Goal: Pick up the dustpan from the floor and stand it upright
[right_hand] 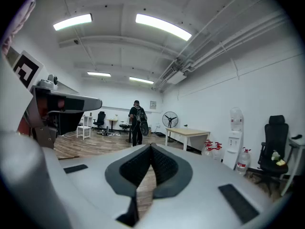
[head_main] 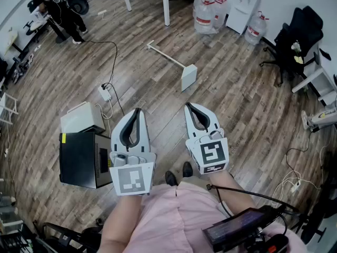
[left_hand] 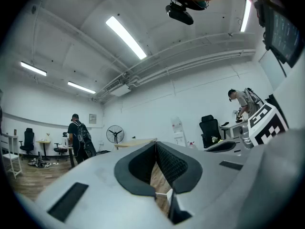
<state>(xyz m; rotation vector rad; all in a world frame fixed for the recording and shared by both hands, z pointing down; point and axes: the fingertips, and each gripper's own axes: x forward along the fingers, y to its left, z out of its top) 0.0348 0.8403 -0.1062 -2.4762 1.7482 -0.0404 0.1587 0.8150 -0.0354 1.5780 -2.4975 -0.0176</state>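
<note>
A white long-handled dustpan lies flat on the wood floor in the head view, its handle running up and to the left. Both grippers hover well short of it, side by side in front of me. My left gripper is shut with nothing in it, and its tips meet in the left gripper view. The right gripper is shut and empty too, jaws together in the right gripper view. Its tip points roughly toward the pan, about a gripper's length away.
A black box and a white box stand on the floor left of my left gripper. A power strip with a cable lies beyond them. Water bottles, table legs, an office chair and a person are farther off.
</note>
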